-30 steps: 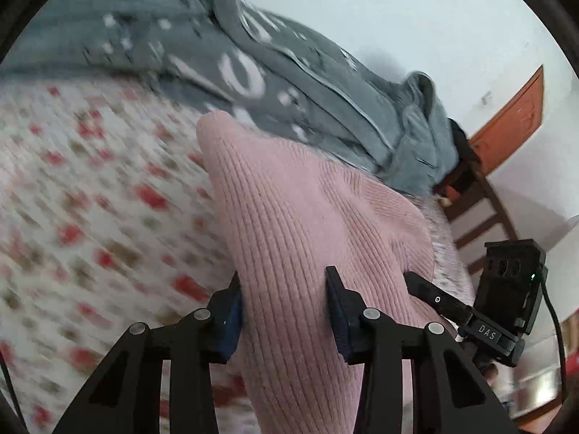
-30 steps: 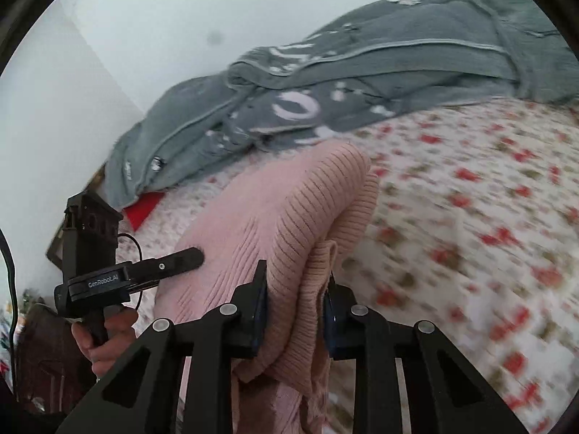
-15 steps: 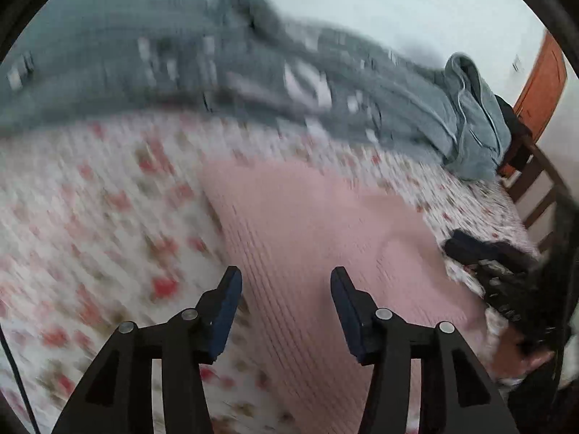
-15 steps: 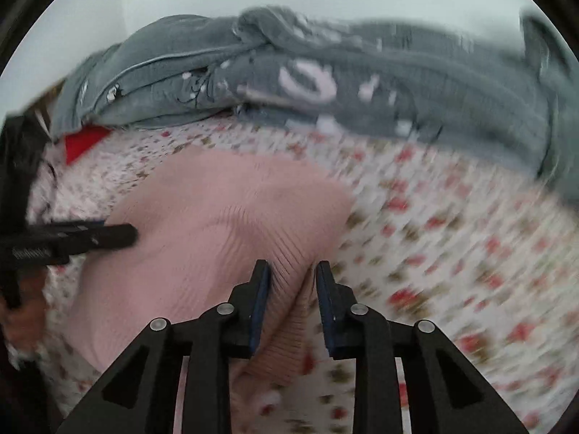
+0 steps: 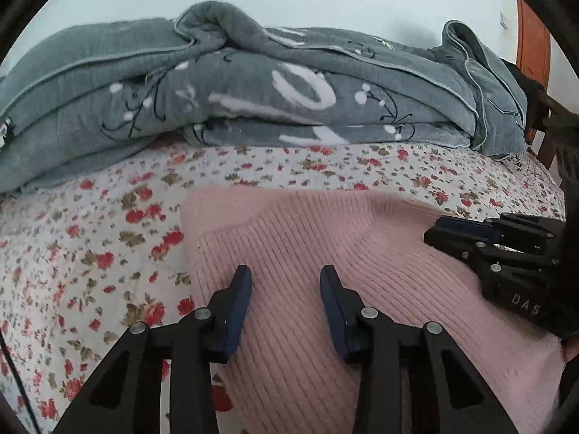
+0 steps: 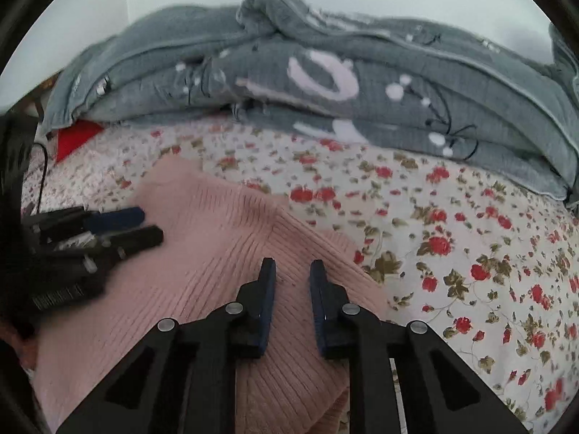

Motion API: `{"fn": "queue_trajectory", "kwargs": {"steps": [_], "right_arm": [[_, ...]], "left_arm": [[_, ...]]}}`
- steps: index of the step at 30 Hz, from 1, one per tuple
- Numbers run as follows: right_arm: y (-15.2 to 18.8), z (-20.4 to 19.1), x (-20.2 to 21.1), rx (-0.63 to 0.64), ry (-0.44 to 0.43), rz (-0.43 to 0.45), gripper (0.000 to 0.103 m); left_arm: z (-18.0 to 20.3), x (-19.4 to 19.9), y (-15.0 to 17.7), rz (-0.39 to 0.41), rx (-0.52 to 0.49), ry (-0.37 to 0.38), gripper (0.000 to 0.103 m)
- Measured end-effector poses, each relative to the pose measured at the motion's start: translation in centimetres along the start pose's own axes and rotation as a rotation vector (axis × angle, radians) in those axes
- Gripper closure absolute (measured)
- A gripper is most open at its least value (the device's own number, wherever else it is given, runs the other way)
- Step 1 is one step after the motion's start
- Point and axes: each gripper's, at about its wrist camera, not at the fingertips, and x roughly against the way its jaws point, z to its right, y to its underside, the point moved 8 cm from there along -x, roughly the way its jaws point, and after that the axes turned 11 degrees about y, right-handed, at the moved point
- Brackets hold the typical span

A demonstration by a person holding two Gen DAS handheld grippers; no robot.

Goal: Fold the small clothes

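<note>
A pink ribbed knit garment [image 5: 325,246] lies folded flat on the flowered bedsheet [image 5: 90,253]; it also shows in the right wrist view [image 6: 202,246]. My left gripper [image 5: 286,275] is open and empty, its fingers just above the knit near its left edge. My right gripper [image 6: 292,267] is open with a narrower gap, empty, over the garment's right part. Each gripper shows in the other's view: the right gripper at the right [image 5: 466,231], the left gripper at the left [image 6: 123,224].
A folded grey blanket [image 5: 253,90] with white shapes lies along the back of the bed against a white wall. A wooden chair [image 5: 542,115] stands at the far right. A red item [image 6: 76,137] lies by the blanket's left end.
Both grippers lowered the pink garment onto the sheet and let it go. The left jaws opened wide, the right jaws opened slightly. The garment now lies flat.
</note>
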Motion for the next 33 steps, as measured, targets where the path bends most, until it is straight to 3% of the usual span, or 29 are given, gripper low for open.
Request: {"fn": "queue_trajectory", "kwargs": {"steps": [11,33], "right_arm": [[0.24,-0.52,-0.59,0.023,0.041,0.011,0.085],[0.29,-0.46,-0.58,0.023,0.052,0.012,0.082]], "left_arm": [[-0.89,-0.22,-0.01,0.025,0.078,0.088,0.062],[-0.69,0.04,-0.17,0.037,0.074,0.095,0.058]]}}
